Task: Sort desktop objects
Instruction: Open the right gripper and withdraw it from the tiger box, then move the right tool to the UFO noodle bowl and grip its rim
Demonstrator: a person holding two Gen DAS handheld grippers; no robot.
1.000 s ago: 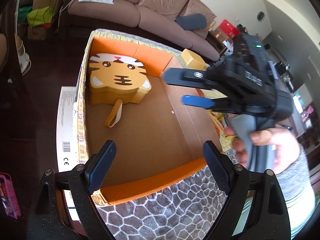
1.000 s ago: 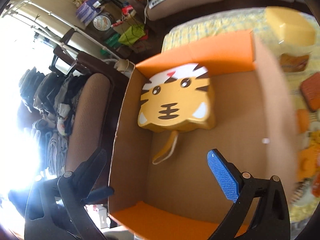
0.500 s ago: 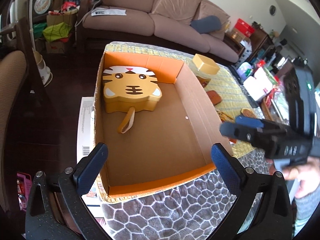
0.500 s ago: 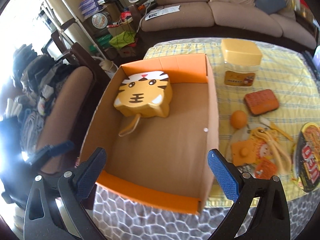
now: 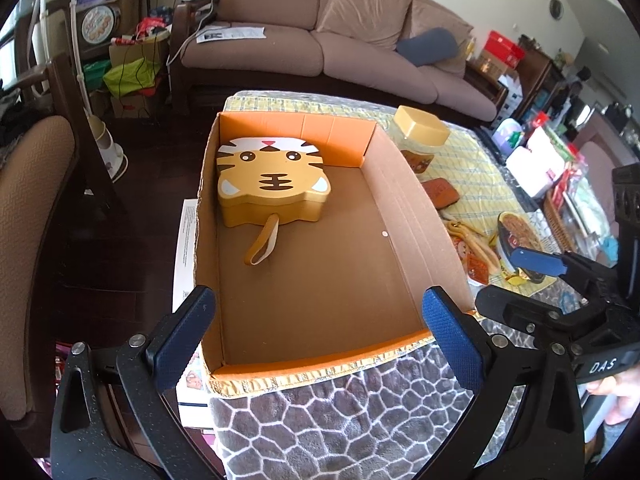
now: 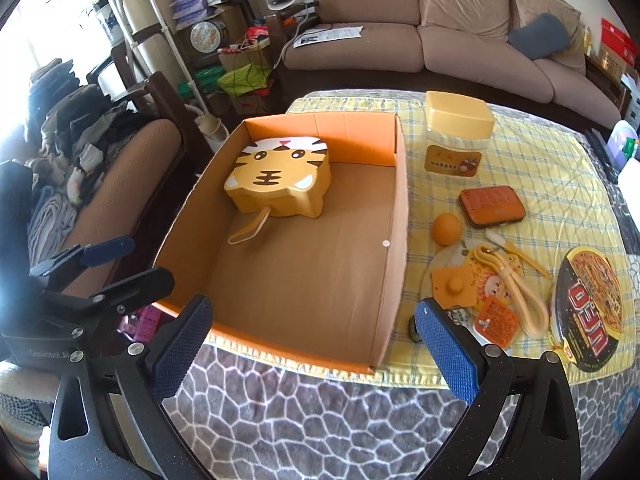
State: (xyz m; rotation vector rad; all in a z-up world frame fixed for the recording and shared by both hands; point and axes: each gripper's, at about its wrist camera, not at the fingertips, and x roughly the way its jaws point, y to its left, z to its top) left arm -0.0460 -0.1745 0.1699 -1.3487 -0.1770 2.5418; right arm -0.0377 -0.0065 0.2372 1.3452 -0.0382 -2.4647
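A tiger-faced yellow case (image 5: pixel 272 176) (image 6: pixel 280 176) with a wrist strap lies in the far left corner of the cardboard box (image 5: pixel 416 208) (image 6: pixel 400 208). On the yellow cloth to the right of the box are a yellow-lidded jar (image 6: pixel 456 132), an orange pouch (image 6: pixel 492 206), an orange ball (image 6: pixel 446 229), small orange and yellow bits (image 6: pixel 456 286) and a noodle bowl (image 6: pixel 592 308). My left gripper (image 5: pixel 316 336) hovers open over the box's near edge, holding nothing. My right gripper (image 6: pixel 314 342) is open and empty above the box's near right corner.
A grey stone-patterned cover (image 6: pixel 320 420) drapes the table's near edge. A brown chair (image 6: pixel 132 168) piled with clothes stands left of the box, and a sofa (image 6: pixel 440 40) sits behind the table. White boxes and clutter (image 5: pixel 536 168) crowd the table's far right.
Both grippers have drawn back and risen from the box. The right gripper left the box interior and swung right toward the cloth. The left jaws spread a little wider.
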